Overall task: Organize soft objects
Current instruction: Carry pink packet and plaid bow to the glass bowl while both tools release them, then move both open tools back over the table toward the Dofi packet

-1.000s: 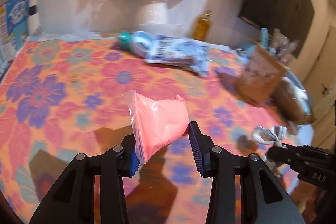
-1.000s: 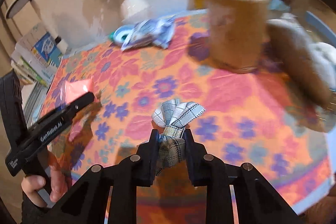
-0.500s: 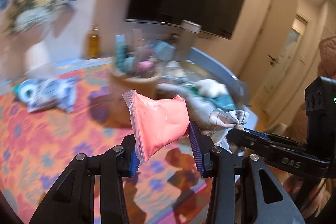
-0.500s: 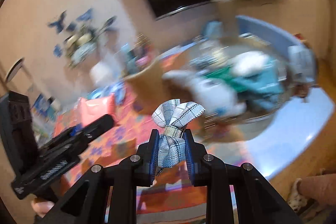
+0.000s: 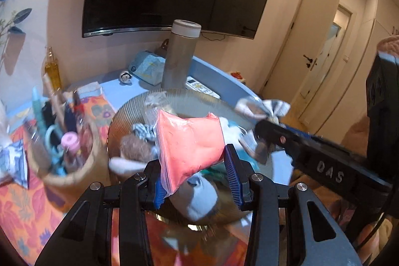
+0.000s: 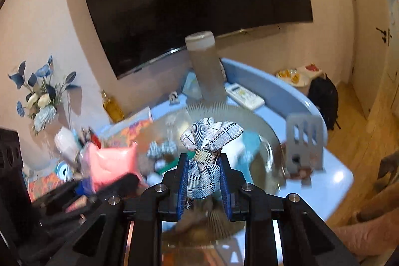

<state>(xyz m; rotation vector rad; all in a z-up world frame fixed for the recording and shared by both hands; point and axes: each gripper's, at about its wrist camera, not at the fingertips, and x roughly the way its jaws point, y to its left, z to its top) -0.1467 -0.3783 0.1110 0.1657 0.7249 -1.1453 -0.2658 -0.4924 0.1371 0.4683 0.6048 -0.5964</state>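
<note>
Left wrist shows my left hand-held gripper (image 5: pixel 197 181) clamped on the pink bag (image 5: pixel 190 143) above the basket (image 5: pixel 129 111) of soft things, while my right hand-held gripper (image 6: pixel 203 185) pinches the plaid bow (image 6: pixel 208 138) alongside, both poised for dropping in.

Black hand-held gripper (image 5: pixel 197 182), blue ribbed pads (image 5: pixel 233 180), silver screws, raised "DAS" lettering

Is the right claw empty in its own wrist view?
No: the right claw is shut on a plaid bow, whose lower part sits pinched between the blue pads.
</note>
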